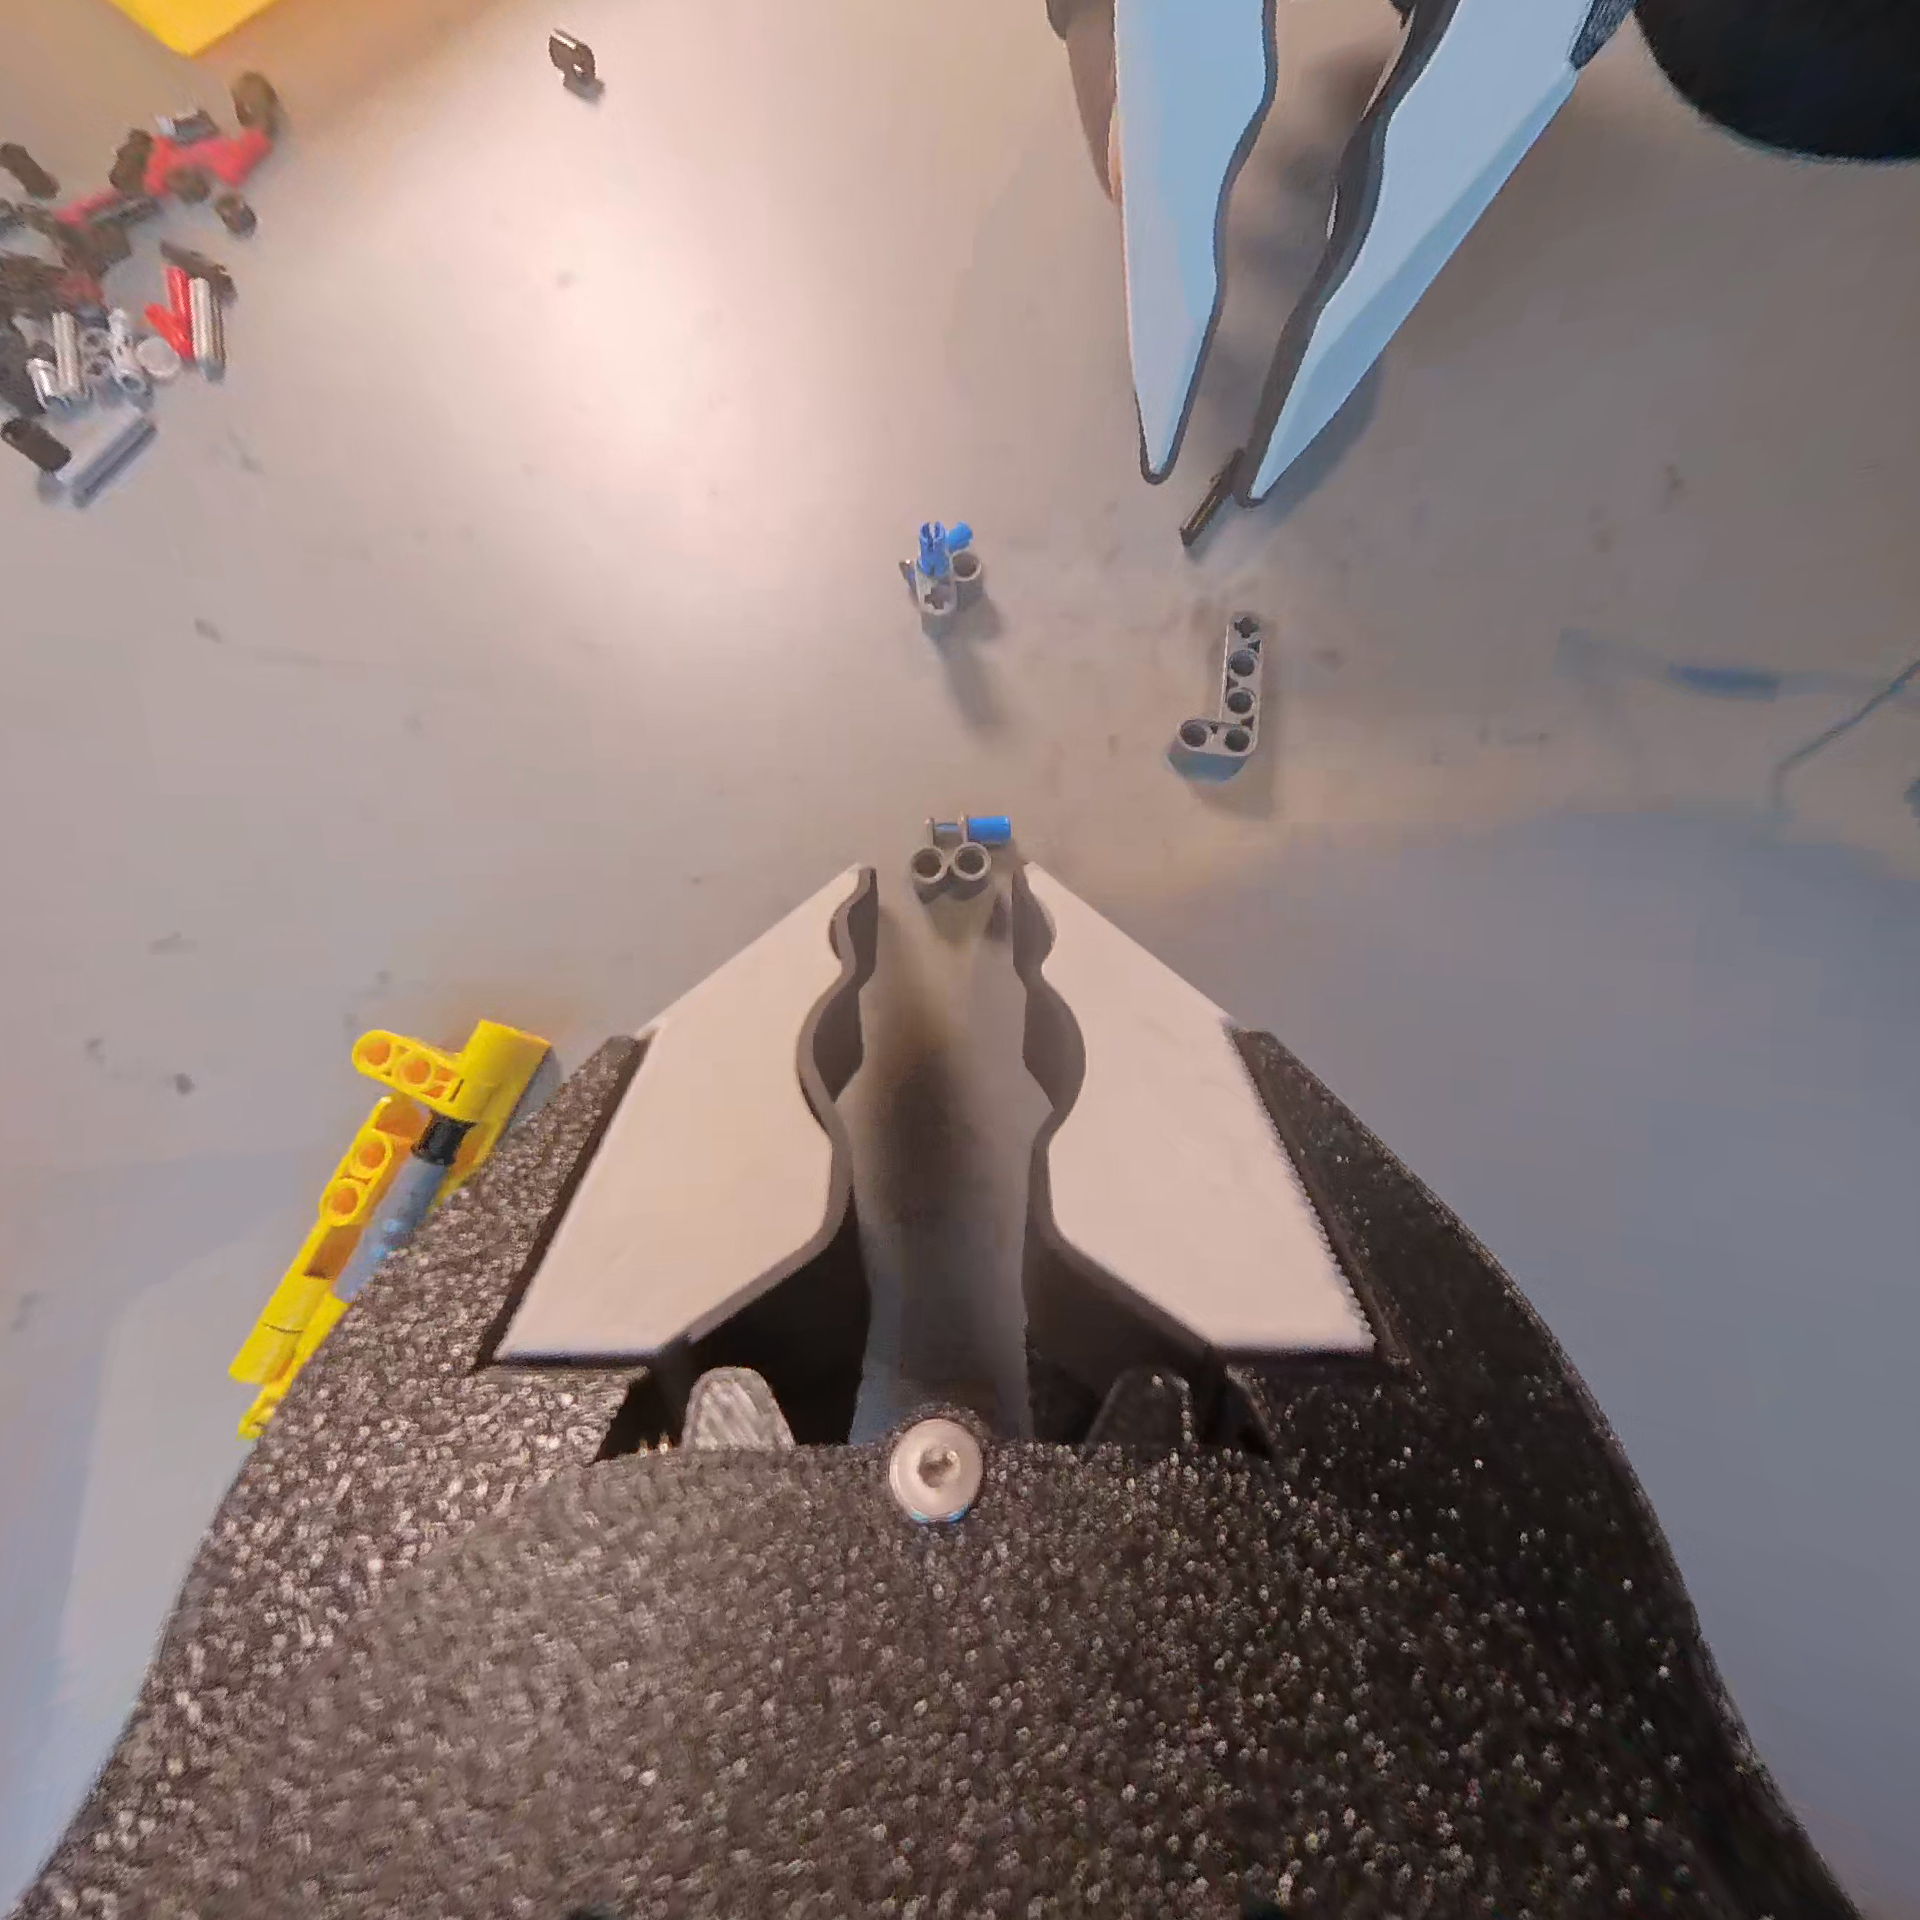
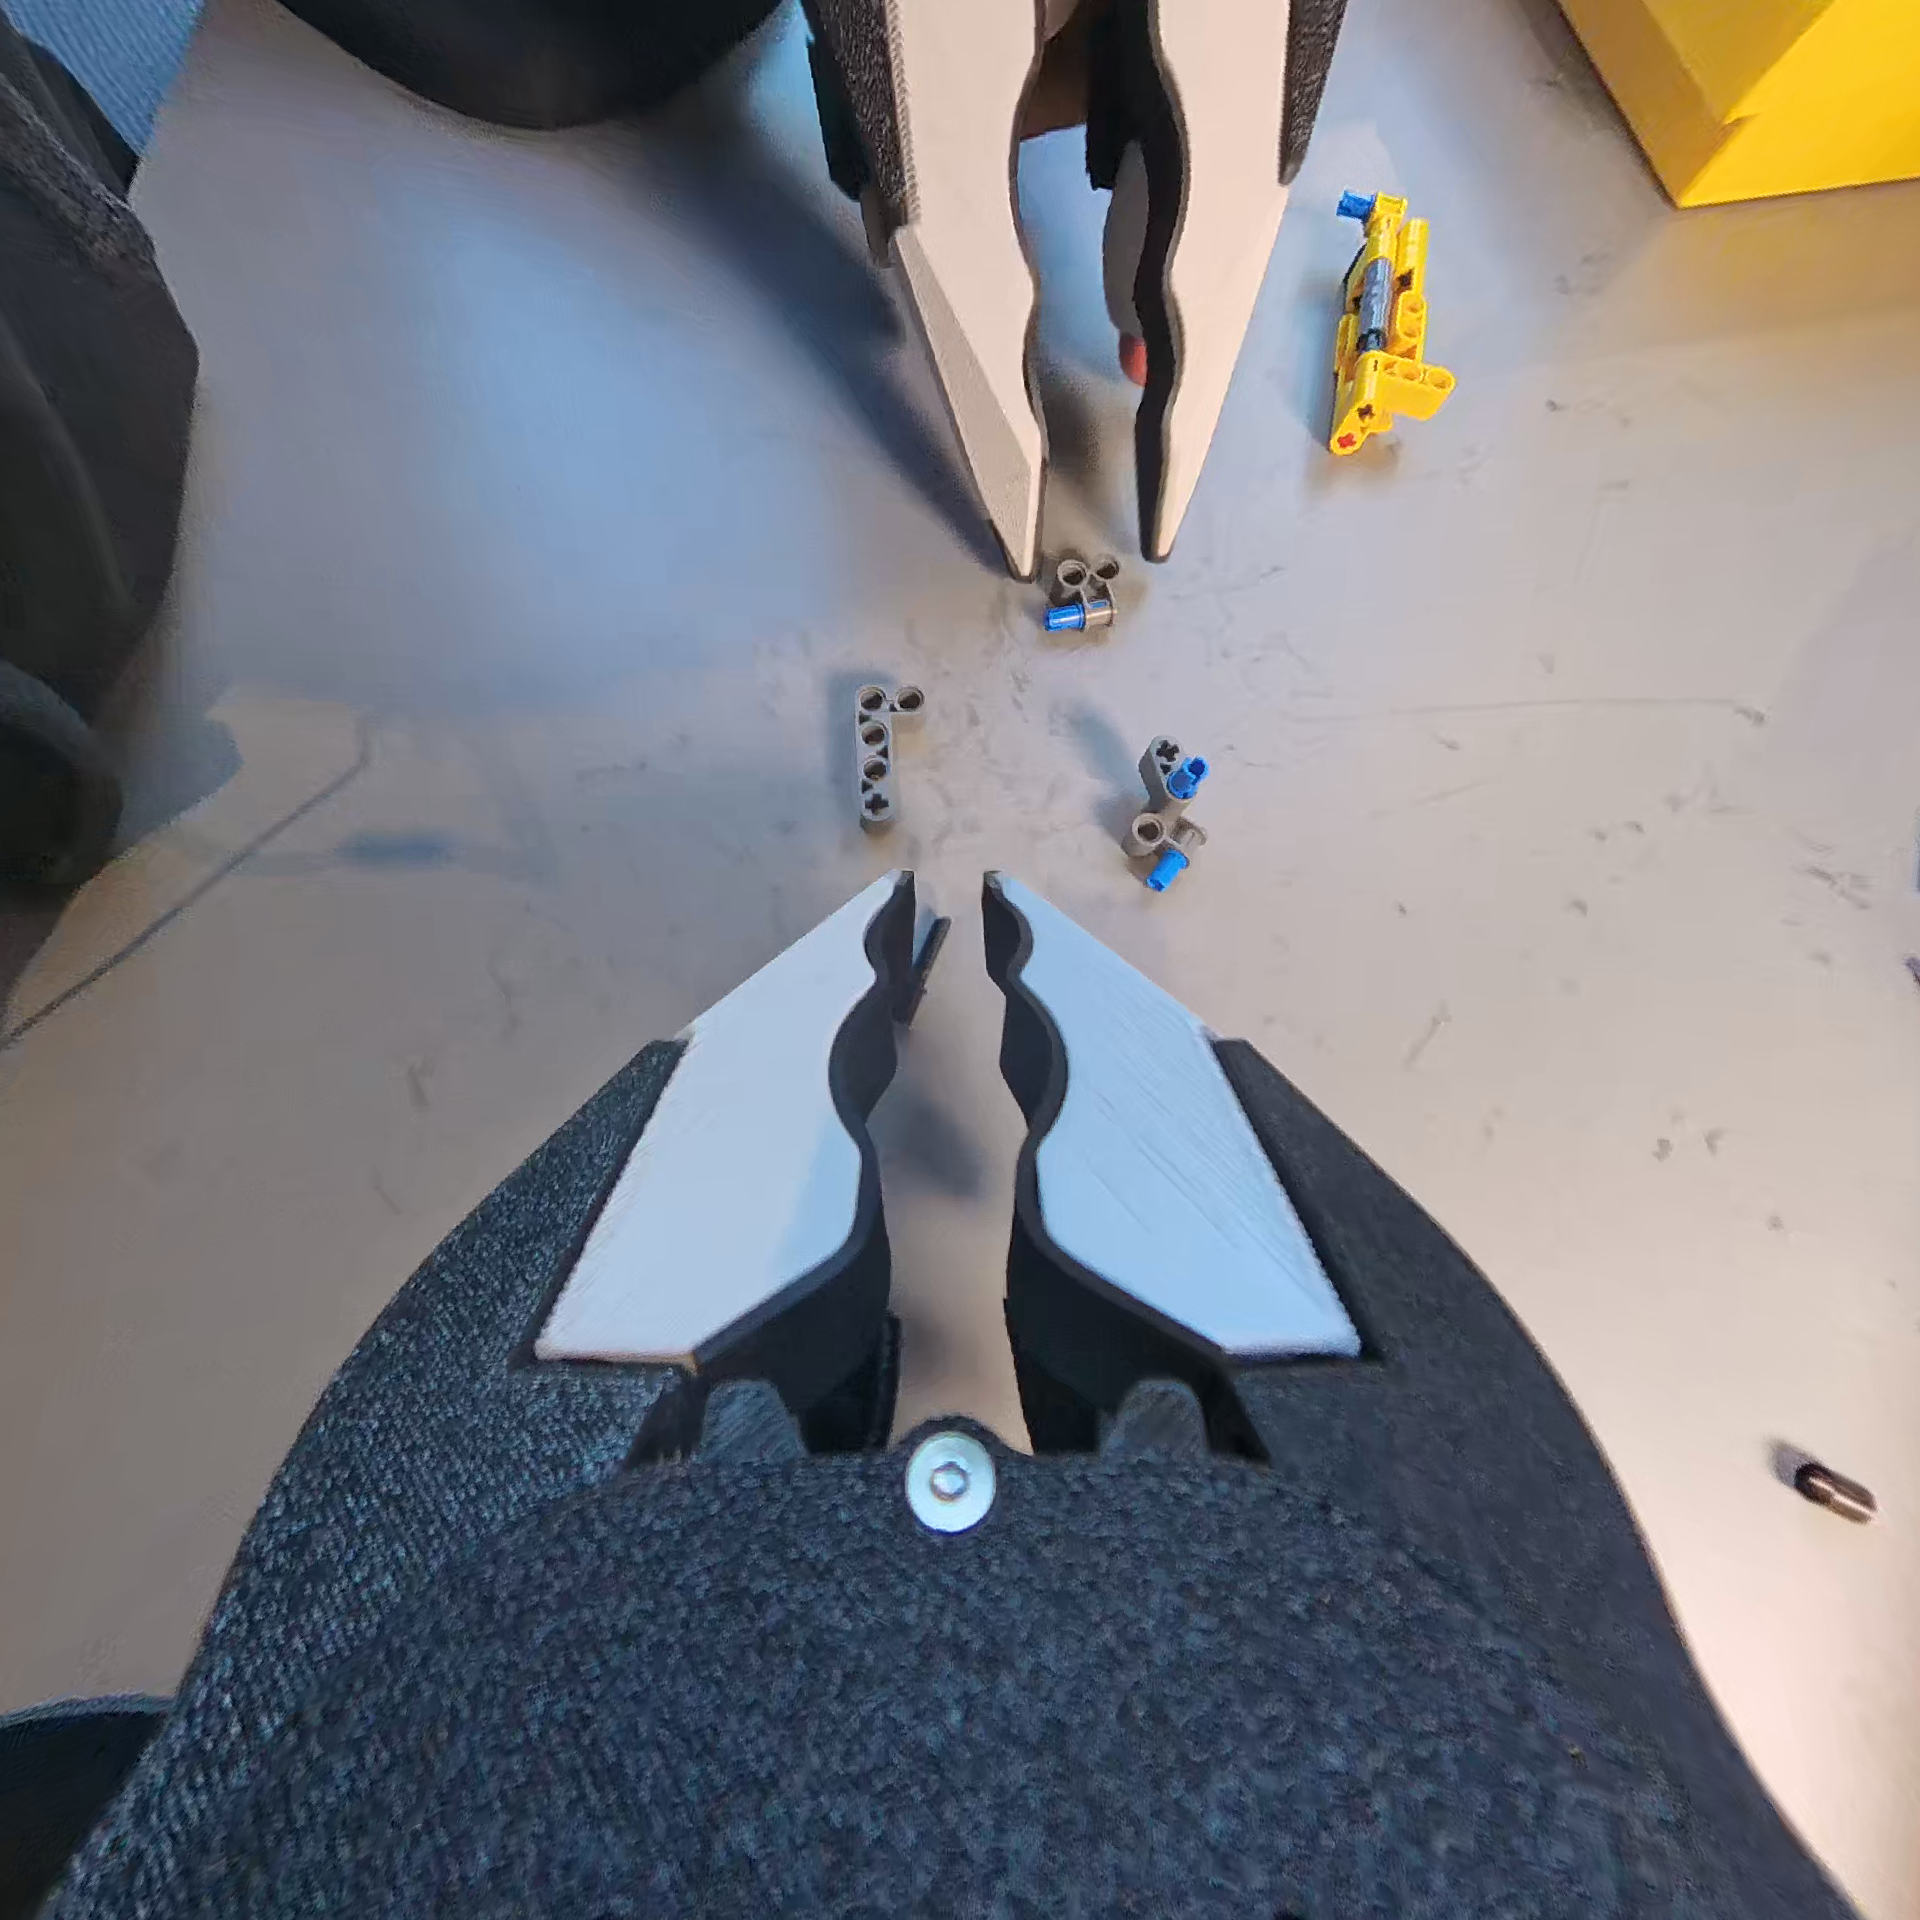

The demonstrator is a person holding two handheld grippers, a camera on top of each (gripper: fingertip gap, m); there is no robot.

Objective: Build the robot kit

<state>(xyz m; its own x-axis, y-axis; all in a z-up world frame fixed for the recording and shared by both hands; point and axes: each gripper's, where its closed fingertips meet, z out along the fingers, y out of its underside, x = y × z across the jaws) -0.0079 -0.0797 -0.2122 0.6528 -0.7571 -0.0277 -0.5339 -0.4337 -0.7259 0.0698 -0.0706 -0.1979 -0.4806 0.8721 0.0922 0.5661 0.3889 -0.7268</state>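
Note:
My left gripper (image 1: 945, 875) is open, low over the grey table (image 1: 520, 675). A small grey connector with a blue pin (image 1: 961, 854) lies just ahead of its tips, apart from both. The right wrist view shows that left gripper (image 2: 1093, 563) and connector (image 2: 1081, 592) from the far side. My right gripper (image 2: 945, 881) is narrowly open. A thin black axle (image 2: 928, 966) stands between its jaws against the left finger; the right finger is clear of it. The left wrist view shows this right gripper (image 1: 1205, 483) with the axle (image 1: 1210, 509) at its tips.
A grey L-shaped beam (image 1: 1226, 696) (image 2: 878, 753) and a grey connector with blue pins (image 1: 945, 571) (image 2: 1169, 805) lie between the grippers. A yellow assembly (image 1: 405, 1153) (image 2: 1382, 322) lies beside the left gripper. A pile of small parts (image 1: 104, 281) and a yellow box (image 2: 1756, 94) lie farther off.

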